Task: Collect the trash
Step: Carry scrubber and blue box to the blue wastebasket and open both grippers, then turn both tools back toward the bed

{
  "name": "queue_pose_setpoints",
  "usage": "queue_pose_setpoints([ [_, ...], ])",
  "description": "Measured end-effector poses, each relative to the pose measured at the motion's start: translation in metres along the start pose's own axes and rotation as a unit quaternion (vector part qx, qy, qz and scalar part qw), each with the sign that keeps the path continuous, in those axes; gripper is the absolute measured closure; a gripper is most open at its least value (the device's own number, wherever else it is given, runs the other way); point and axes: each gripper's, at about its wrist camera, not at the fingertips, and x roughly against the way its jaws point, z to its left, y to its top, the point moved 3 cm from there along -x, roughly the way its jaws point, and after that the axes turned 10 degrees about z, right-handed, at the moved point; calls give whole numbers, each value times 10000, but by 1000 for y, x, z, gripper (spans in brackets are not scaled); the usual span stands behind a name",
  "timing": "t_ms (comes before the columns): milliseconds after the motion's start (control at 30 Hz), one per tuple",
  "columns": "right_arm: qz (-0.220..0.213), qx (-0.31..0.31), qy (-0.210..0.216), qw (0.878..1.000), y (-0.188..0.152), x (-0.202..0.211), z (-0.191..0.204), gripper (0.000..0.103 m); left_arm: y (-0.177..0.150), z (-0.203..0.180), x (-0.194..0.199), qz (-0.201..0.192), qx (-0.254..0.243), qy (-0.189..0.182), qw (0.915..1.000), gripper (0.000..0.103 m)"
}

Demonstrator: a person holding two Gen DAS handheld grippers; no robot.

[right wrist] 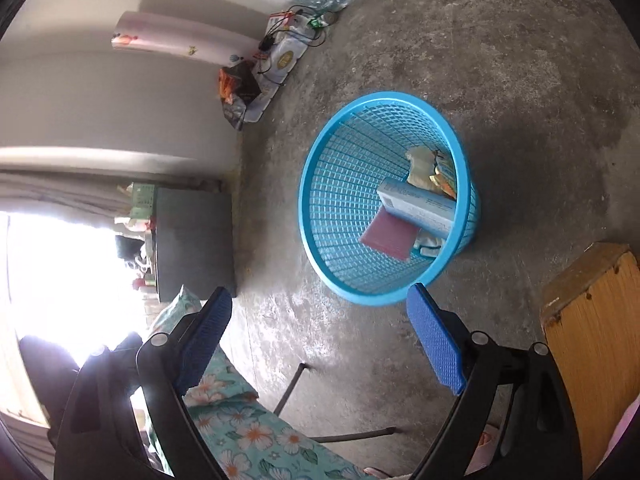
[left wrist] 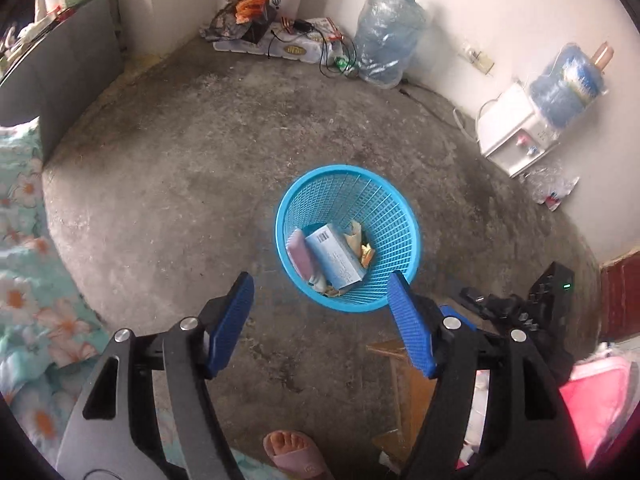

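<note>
A blue mesh wastebasket stands on the concrete floor. It holds a light blue carton, a pink sponge-like block and crumpled yellow wrappers. My left gripper is open and empty, held above the floor just in front of the basket. In the right wrist view the basket appears with the carton, the pink block and the wrappers inside. My right gripper is open and empty, just short of the basket's rim.
A large water bottle and a pile of clutter with cables lie by the far wall. A white water dispenser stands at right. A floral bedspread is at left, a wooden stool at right. My sandalled foot is below.
</note>
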Motion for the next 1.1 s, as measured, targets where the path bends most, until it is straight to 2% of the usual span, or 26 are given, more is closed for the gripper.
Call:
queue_pose_setpoints([
  [67,-11,273,-88,9996,-9,6,14,17,-16,11,31,-149,178,-99,9997,35],
  [167,-77,644,-2,9979,-18,15,42,17,-45,30,75,-492,513,-429,9965,34],
  [333,-107,1558,129,9876,-44,34,104,17,-113,69,155,-1265,1032,-771,9836,32],
  [467,-29,2181,305,9754,-74,51,148,17,-172,98,204,-1731,1223,-821,9738,32],
  [700,390,3059,475,9501,-138,58,214,17,-267,123,268,-2455,1248,-630,9593,32],
  [867,761,3556,461,9304,-186,47,255,17,-335,132,299,-2897,1245,-315,9485,31],
  [967,988,3810,480,9180,-216,37,280,17,-367,146,310,-3072,1402,33,9413,30],
  [1033,1146,4082,526,9041,-241,31,299,17,-391,161,316,-3126,1633,179,9356,30],
  [1100,1332,4440,592,8841,-272,27,320,17,-412,177,323,-3194,1863,280,9287,30],
])
